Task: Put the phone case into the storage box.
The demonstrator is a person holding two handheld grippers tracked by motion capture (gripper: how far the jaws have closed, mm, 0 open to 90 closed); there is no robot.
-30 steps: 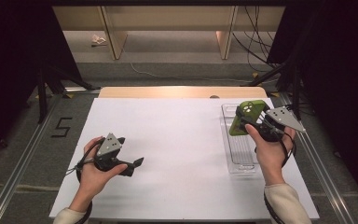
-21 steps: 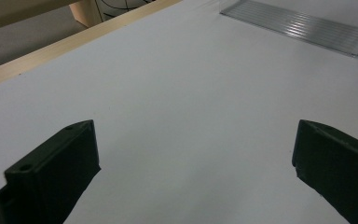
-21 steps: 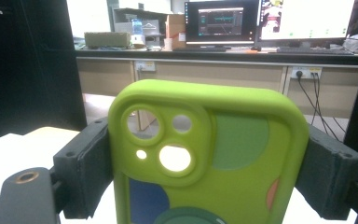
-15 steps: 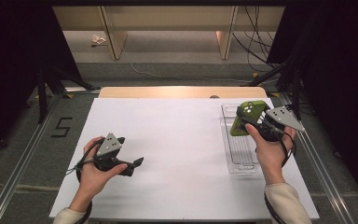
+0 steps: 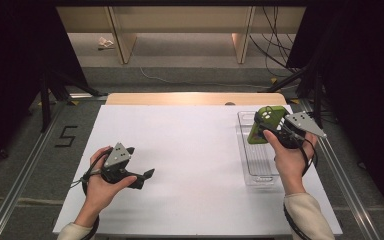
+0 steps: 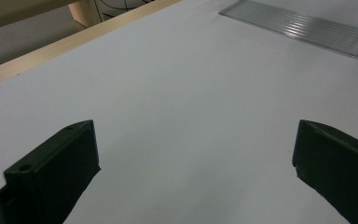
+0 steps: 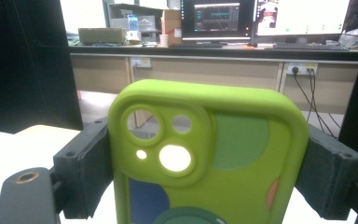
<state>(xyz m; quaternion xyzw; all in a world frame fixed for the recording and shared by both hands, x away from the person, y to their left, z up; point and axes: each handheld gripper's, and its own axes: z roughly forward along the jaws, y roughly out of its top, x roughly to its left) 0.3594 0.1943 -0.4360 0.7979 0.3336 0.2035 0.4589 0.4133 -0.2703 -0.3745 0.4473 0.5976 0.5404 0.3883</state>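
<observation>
- White table [image 5: 190, 165], bare & smooth; dim lab w/ desks + monitors behind.
- Clear tray [image 5: 254, 172] at table's right side.
- Green phone case [image 7: 205, 158] held above tray, pinched across its long edges by right gripper [image 5: 265, 131].
- Prob light, soft, flexy, so grip by edges, not too hard.
- Left gripper [image 6: 193, 172] spread wide, nothing between jaws.

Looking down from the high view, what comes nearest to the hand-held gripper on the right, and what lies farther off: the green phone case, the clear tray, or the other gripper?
From the right hand-held gripper:
1. Phone case: clamped between its jaws, held up above the tray.
2. Clear tray: just below it, at the table's right side.
3. Left hand-held gripper: far across the white tabletop, at the left, jaws open.
</observation>
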